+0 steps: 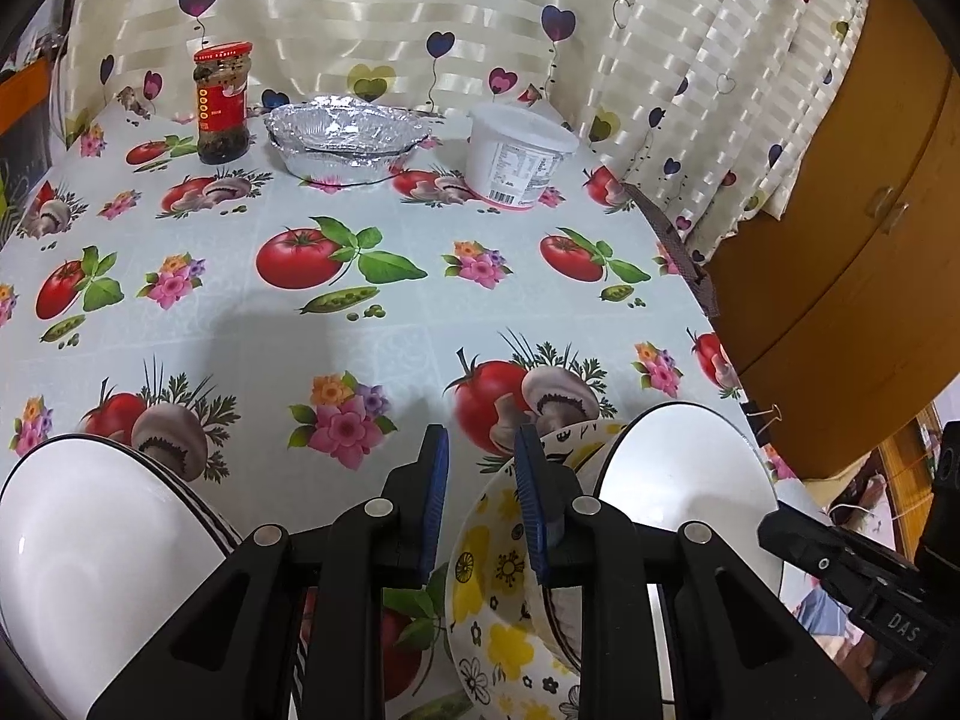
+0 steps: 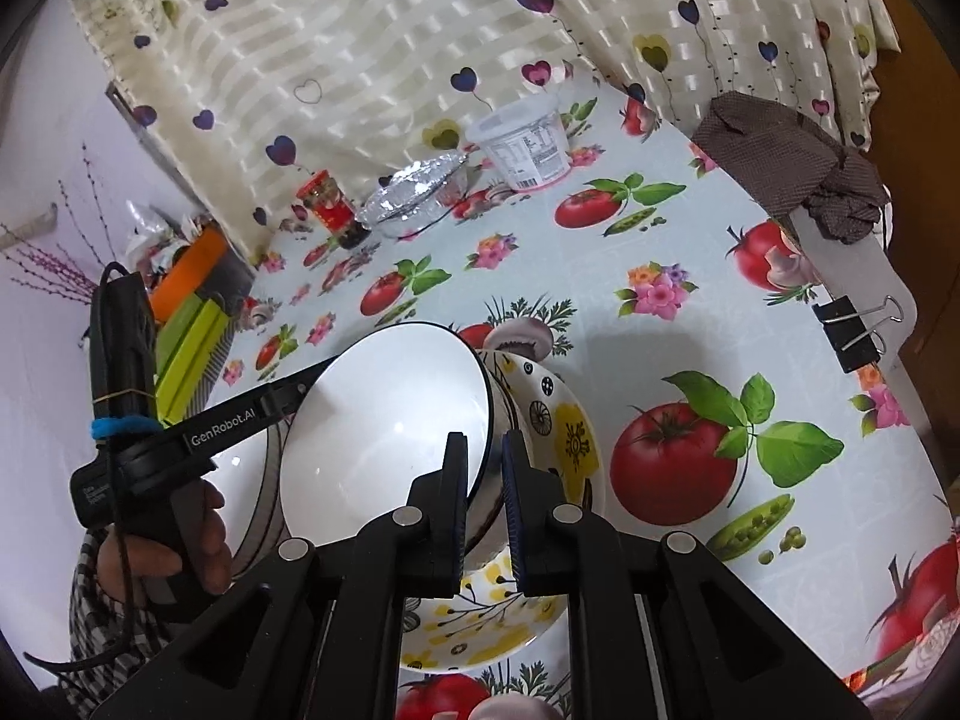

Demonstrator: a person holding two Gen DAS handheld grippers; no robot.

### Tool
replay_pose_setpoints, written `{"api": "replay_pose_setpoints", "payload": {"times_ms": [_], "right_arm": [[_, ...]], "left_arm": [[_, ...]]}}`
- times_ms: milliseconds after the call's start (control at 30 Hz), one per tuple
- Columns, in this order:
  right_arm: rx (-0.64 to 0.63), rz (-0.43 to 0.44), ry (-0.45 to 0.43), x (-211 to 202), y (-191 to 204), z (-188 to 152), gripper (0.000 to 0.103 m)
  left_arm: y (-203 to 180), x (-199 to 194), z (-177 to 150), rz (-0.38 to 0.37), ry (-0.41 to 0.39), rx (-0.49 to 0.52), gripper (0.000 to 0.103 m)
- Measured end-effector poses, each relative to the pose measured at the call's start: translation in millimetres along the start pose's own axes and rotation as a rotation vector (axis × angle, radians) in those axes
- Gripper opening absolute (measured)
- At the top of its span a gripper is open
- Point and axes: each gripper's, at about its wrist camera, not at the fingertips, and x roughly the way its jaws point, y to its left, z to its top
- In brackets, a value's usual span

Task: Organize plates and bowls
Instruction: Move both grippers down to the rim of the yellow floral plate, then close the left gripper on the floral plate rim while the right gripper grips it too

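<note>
The right gripper (image 2: 485,480) clamped the rim of a tilted white bowl (image 2: 384,432) over the plate (image 2: 570,438); the left gripper (image 1: 481,468) was released.

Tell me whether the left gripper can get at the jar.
Probably yes: the left gripper holds nothing, and only bare tablecloth lies between it and the jar; the foil tray stands beside it, not in front.

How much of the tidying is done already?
Nothing is stacked neatly yet. The right gripper pinches the white bowl by its rim, tilted over the flowered dish. Still left: settling it, then the striped bowl, which sits apart beside the open left gripper.
</note>
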Motion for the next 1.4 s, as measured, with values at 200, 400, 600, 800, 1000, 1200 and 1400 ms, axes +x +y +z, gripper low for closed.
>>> {"api": "replay_pose_setpoints", "payload": {"times_ms": [200,400,600,800,1000,1200,1400], "right_arm": [[0.012,0.019,-0.058,-12.8,7.1,7.2,0.012],[-0.007,-0.019,-0.046,-7.9,10.2,9.9,0.012],[0.015,-0.028,-0.015,1.3,3.9,9.6,0.012],[0.014,-0.027,-0.016,2.6,4.8,9.8,0.012],[-0.031,-0.047,-0.033,0.1,10.0,8.3,0.012],[-0.105,-0.09,-0.088,-12.7,16.0,5.3,0.023],[-0.148,-0.086,-0.132,-33.4,12.1,-3.7,0.044]], "left_arm": [[-1.8,7.5,-6.6,0.023,0.025,-0.005,0.021],[-2.5,3.0,-3.7,0.007,0.019,-0.006,0.021],[-2.0,4.0,-2.4,0.01,0.023,-0.006,0.021],[-2.1,3.8,-2.8,0.008,0.024,-0.003,0.021],[-2.3,0.6,-3.7,0.014,0.017,-0.004,0.023],[0.0,-19.3,-11.3,0.028,-0.025,-0.002,0.023],[-2.4,-52.1,-30.8,0.035,-0.08,0.026,0.024]]}}
